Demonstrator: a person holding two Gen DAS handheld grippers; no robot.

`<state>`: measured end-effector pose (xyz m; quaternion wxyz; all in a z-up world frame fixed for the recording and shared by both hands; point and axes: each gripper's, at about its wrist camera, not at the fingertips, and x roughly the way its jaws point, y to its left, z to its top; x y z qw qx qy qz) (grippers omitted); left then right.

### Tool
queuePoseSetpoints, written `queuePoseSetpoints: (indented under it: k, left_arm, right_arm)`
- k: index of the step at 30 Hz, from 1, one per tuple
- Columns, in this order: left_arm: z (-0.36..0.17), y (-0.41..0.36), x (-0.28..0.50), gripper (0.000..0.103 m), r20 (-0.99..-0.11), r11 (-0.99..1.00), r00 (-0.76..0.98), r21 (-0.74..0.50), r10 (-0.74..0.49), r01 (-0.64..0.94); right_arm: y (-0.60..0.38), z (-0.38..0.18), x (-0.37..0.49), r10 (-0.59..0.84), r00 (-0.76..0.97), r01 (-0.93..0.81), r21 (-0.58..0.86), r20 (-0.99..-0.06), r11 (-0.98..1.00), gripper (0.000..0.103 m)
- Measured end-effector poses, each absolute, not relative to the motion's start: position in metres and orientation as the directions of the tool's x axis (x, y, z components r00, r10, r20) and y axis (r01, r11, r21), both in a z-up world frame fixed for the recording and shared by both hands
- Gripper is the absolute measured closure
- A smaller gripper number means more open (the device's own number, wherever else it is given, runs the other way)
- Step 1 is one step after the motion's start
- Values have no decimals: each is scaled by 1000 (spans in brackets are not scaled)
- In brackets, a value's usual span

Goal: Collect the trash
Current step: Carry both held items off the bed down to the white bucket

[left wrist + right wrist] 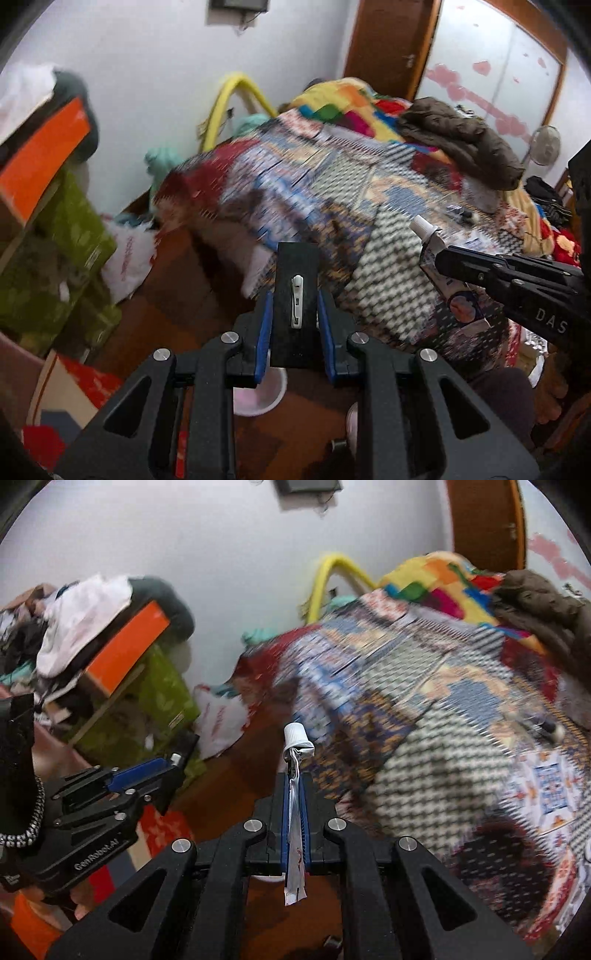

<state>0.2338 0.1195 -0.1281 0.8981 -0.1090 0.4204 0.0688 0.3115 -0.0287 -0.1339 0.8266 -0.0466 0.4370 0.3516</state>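
While both views are smeared by blur, we list what reads clearly, placing each item relative to the bed.

Item one: left gripper. Its jaws stand a little apart, the blue pads pressed on either side of a flat black rectangular object with a small white clip on its face. We hold it above the floor just off the bed's near edge.

Item two: right gripper. Its jaws are closed tight on a flattened, squeezed-out tube, white cap pointing away from us and the crimped tail hanging below the pads. In the left wrist view the same tube sits over the bed's near corner, with the right gripper reaching in from the side.

Item three: brown jacket, heaped on the bed's far side.

Item four: green box with an orange box stacked on it, left of the bed.

Item five: white plastic bag on the floor between the green box and the bed.

Item six: yellow hoop against the wall behind the bed.
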Motion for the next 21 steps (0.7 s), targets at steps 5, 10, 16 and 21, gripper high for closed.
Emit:
queuePoseSetpoints:
  k: [5, 10, 16, 21]
  left_arm:
    - [-175, 150, 223, 79, -830, 950, 556, -143, 38, -278]
    - [-231, 164, 216, 79, -890, 932, 456, -155, 12, -328]
    - [-290, 181, 210, 80, -931, 897, 358, -214, -67, -387]
    - [-314, 186, 214, 79, -945, 875, 309, -236, -105, -423]
  right_arm:
    - [12, -167, 298, 523, 289, -654, 233, -802, 720, 97]
    - [47, -204, 290, 481, 206, -678, 230, -852, 698, 97]
    - [75, -249, 291, 410, 108, -681, 233, -906, 694, 97]
    - [93, -278, 295, 356, 52, -677, 229, -933, 700, 97]
